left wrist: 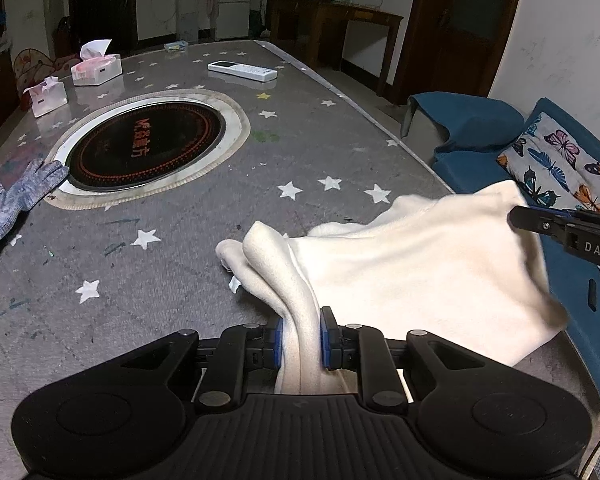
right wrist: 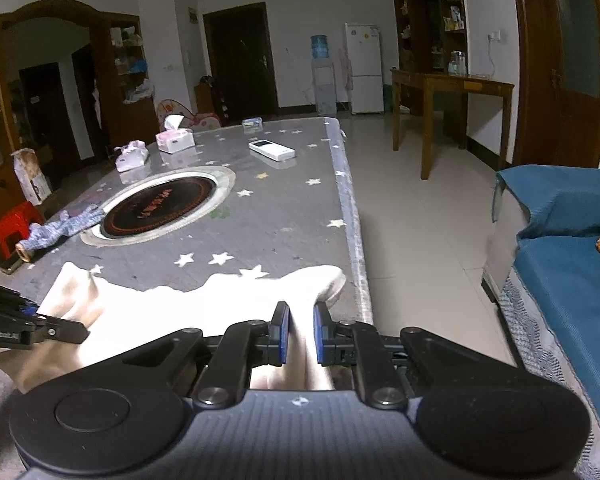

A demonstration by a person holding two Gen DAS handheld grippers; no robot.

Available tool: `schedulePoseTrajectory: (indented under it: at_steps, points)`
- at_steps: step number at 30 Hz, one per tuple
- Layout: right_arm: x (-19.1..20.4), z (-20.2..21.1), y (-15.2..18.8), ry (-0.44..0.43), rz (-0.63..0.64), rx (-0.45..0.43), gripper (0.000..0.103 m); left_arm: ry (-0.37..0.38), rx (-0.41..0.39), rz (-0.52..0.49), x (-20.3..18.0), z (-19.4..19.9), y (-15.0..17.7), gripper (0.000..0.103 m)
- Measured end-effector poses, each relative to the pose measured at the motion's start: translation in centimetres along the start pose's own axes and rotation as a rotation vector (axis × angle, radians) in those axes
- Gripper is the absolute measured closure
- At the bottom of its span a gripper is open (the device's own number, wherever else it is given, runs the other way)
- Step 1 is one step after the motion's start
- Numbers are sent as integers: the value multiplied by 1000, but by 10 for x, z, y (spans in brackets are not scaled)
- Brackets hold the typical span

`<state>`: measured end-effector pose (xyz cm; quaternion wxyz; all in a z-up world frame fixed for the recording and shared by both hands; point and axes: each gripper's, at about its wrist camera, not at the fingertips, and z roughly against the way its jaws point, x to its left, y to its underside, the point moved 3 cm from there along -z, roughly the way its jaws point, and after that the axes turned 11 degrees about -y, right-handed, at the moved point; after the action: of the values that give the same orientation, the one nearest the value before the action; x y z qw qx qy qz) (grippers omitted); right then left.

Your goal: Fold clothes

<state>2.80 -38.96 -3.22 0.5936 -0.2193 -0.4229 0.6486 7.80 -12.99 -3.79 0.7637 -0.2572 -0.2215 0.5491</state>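
The left gripper (left wrist: 300, 334) has its jaws clamped on a bunched fold of the cream garment (left wrist: 420, 256), and the right gripper (right wrist: 298, 334) grips another fold (blue pads pressing cloth). The garment hangs between them over the near right tabletop (left wrist: 180, 280) edge.

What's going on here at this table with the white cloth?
A person is folding a white garment with a handheld gripper in each hand. The left gripper and the right gripper each have their jaws shut on a bunched part of it. The garment is held over the near end of the star-patterned table, partly lifted.
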Motion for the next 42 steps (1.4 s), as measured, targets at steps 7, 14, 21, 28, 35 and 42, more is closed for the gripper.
schedulePoseTrajectory:
  at_steps: [7,14,21,28,35,42]
  points:
    - [-7,6,4,8,-2,16,92,-12,9,-1,1,-5,2,79]
    - [17,14,18,-75,66,60,92,-31,11,-5,0,-6,3,76]
    - [26,11,43,-101,92,128,92,-49,8,-13,0,-7,3,73]
    - [19,13,51,-93,89,143,92,-66,5,-16,1,-7,4,69]
    - [17,13,45,-88,108,163,92,-70,5,-17,2,-8,5,66]
    - [18,0,18,-116,97,144,91,-78,8,-15,5,-10,5,60]
